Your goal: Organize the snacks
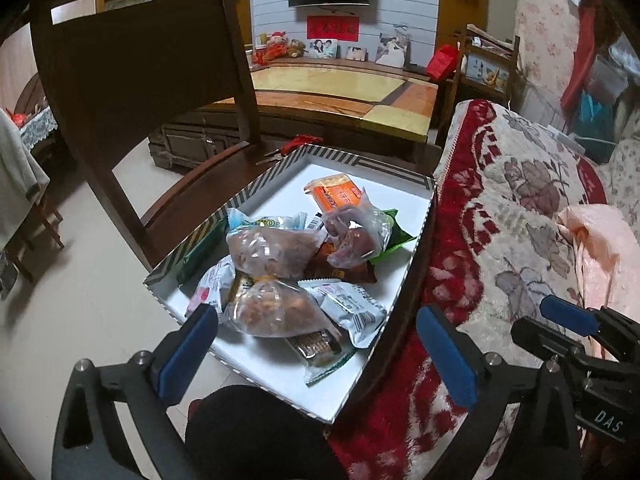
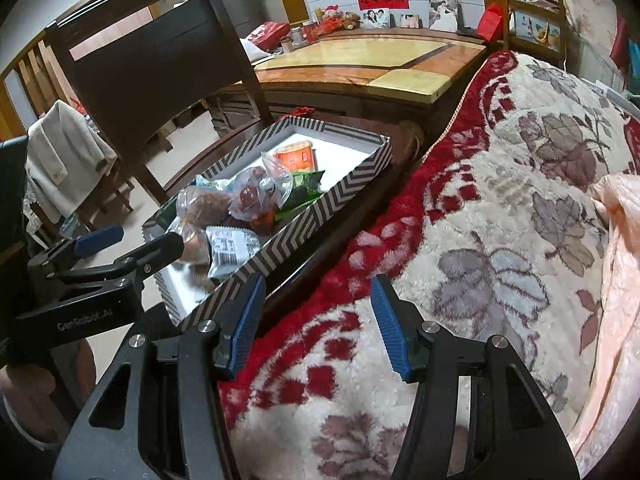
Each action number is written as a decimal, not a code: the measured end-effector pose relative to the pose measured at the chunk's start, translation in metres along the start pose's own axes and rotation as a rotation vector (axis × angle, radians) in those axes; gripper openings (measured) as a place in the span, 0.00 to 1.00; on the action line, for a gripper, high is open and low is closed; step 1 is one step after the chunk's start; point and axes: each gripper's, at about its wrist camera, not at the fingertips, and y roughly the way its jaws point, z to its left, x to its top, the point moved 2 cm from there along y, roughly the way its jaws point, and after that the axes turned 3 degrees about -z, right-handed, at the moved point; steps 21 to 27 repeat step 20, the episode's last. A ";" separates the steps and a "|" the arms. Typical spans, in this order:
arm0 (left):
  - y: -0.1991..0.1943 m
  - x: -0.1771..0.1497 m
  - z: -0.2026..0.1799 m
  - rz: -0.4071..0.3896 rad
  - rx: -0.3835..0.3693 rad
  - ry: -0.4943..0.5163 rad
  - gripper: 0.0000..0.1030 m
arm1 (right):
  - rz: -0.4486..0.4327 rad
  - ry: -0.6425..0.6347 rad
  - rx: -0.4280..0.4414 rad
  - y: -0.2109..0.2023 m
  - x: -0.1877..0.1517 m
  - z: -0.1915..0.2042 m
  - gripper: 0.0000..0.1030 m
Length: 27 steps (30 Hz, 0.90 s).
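Observation:
A shallow striped box [image 1: 256, 184] with a white floor sits on a wooden chair seat and holds several snack packs: clear bags of brown snacks [image 1: 264, 254], an orange pack [image 1: 334, 194], a white wrapped pack [image 1: 352, 312]. My left gripper [image 1: 316, 344] is open and empty, just above the box's near end. My right gripper [image 2: 316, 320] is open and empty over the blanket [image 2: 500, 208], to the right of the box [image 2: 320, 208]. The right gripper also shows in the left wrist view [image 1: 576, 320], and the left gripper in the right wrist view [image 2: 132, 242].
The dark wooden chair back [image 1: 144, 68] rises behind the box. A red-and-cream floral blanket [image 1: 520, 208] covers the sofa at the right, with a pink cloth [image 1: 600, 248] on it. A low table [image 1: 340, 96] stands beyond. Tiled floor [image 1: 72, 320] lies at the left.

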 end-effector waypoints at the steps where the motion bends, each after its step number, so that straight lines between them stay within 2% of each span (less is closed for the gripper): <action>1: -0.001 0.000 -0.001 -0.001 -0.001 0.002 0.98 | 0.001 -0.004 0.000 -0.001 -0.001 0.001 0.53; 27: -0.005 -0.001 -0.003 -0.019 0.012 0.017 0.98 | 0.016 -0.022 0.005 -0.001 -0.006 0.008 0.53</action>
